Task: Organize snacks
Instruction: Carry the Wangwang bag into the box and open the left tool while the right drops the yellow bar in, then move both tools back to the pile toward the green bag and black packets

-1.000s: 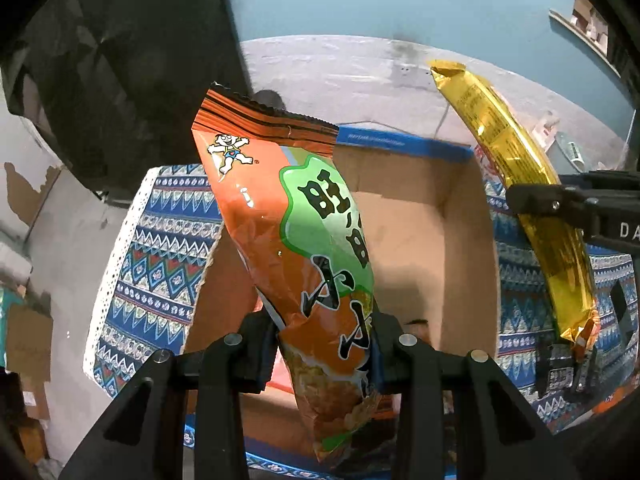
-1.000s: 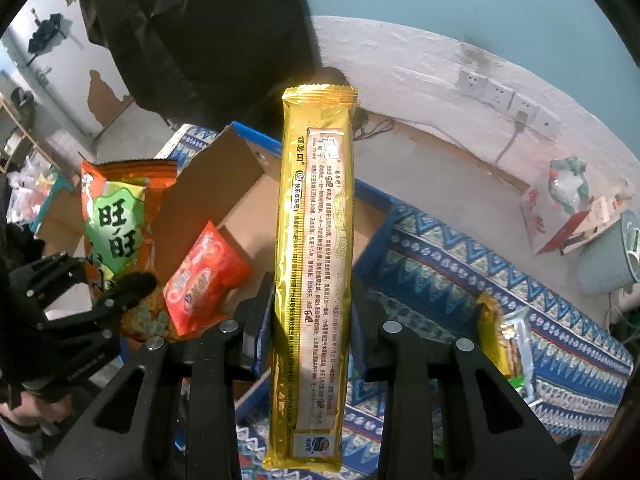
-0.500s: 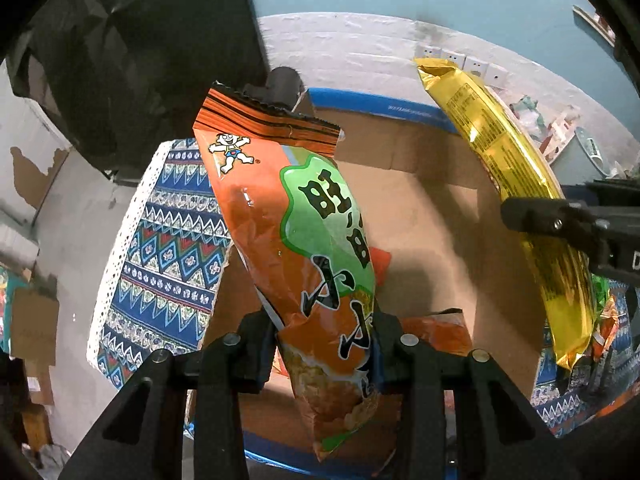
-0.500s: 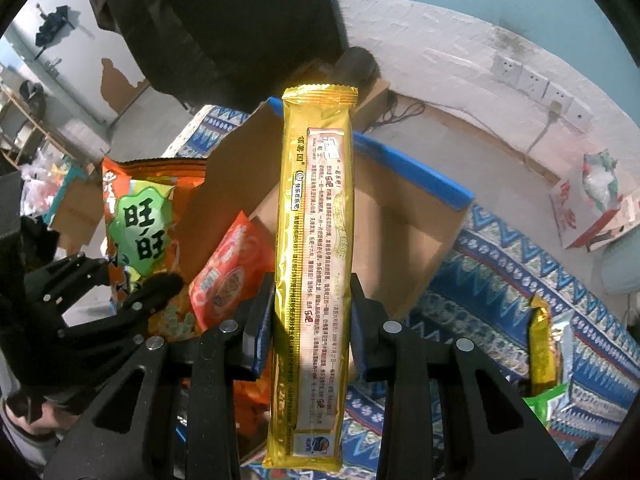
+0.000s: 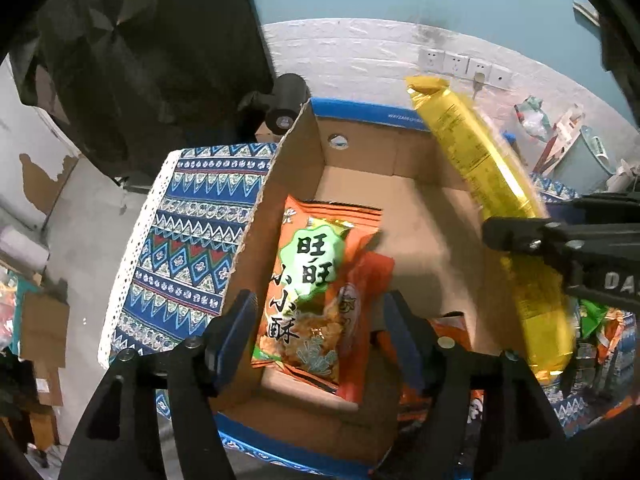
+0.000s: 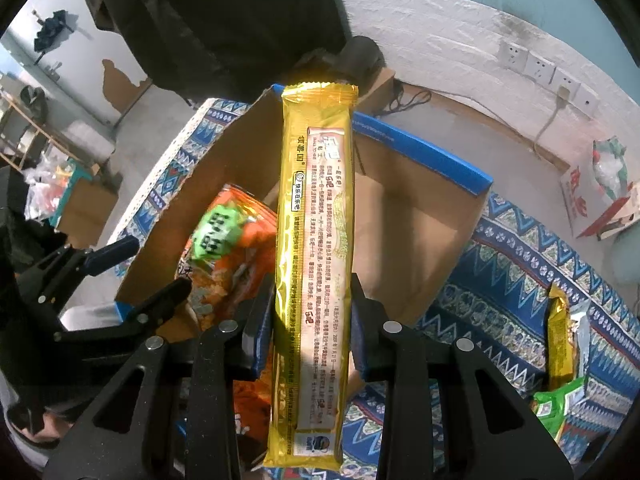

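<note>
An orange snack bag (image 5: pixel 316 280) with a green label lies loose inside the open cardboard box (image 5: pixel 276 192), on top of a red-orange packet (image 5: pixel 374 276). My left gripper (image 5: pixel 320 304) hangs above it; its jaws are opening and its pads are clear of the bag. The right wrist view shows the same bag (image 6: pixel 224 248) in the box (image 6: pixel 408 220), with the left gripper (image 6: pixel 154 266) at the box's near-left corner. My right gripper (image 6: pixel 312 304) is shut on a long gold packet (image 6: pixel 314 220), upright over the box. That gold packet (image 5: pixel 492 200) shows at the right of the left wrist view.
The box stands on a blue patterned cloth (image 5: pixel 188 232). Loose snacks lie on the cloth to the right: a small gold packet (image 6: pixel 558 336) and a green one (image 6: pixel 560 400). A black roll (image 5: pixel 286 100) sits behind the box. Wall sockets (image 6: pixel 536 68) line the back wall.
My left gripper's jaws have spread and let go of the orange bag, which has dropped flat into the box. The right gripper keeps its hold on the gold packet over the box.
</note>
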Demonstrator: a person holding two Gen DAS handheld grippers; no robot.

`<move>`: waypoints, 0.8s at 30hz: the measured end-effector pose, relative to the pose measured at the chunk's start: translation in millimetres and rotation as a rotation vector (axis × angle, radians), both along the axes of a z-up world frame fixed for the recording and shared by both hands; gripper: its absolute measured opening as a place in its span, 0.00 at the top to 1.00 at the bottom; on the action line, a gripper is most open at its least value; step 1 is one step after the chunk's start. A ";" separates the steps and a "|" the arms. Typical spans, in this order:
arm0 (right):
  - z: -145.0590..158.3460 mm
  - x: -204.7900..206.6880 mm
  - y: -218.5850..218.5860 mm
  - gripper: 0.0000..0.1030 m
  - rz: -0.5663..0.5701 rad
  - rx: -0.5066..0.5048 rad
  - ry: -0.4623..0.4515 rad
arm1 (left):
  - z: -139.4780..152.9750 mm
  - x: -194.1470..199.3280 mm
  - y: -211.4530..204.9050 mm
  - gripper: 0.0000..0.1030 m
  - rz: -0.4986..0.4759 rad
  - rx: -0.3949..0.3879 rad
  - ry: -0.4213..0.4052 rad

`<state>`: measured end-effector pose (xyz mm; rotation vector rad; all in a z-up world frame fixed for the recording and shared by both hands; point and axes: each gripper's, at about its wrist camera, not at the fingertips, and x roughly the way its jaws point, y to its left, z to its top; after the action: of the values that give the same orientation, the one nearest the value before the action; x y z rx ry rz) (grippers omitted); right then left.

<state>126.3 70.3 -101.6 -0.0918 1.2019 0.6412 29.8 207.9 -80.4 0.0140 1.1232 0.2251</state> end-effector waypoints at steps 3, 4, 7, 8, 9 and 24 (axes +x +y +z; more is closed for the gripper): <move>1.9 -0.7 0.9 0.69 -0.001 0.010 -0.007 | 4.3 -0.6 -2.0 0.34 -0.005 0.000 -0.012; 2.8 -0.5 0.6 0.69 -0.005 0.012 -0.008 | 5.6 -0.8 -2.1 0.33 -0.005 -0.001 -0.017; 5.1 0.0 -3.4 0.66 -0.018 0.015 -0.011 | 8.7 -0.6 -3.6 0.32 -0.008 -0.013 -0.031; 6.1 0.1 -5.5 0.65 -0.025 0.011 -0.014 | 9.5 0.0 -4.6 0.32 -0.011 -0.015 -0.032; 6.7 0.1 -6.7 0.62 -0.029 0.008 -0.017 | 10.2 0.3 -5.9 0.32 -0.012 -0.019 -0.035; 17.2 -20.7 -63.3 0.29 -0.075 -0.114 -0.127 | 17.1 2.4 -56.3 0.28 -0.111 -0.078 -0.034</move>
<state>105.6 7.1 -84.4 -0.1799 1.1134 0.4942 32.2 151.6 -63.3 0.0027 1.0926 0.0820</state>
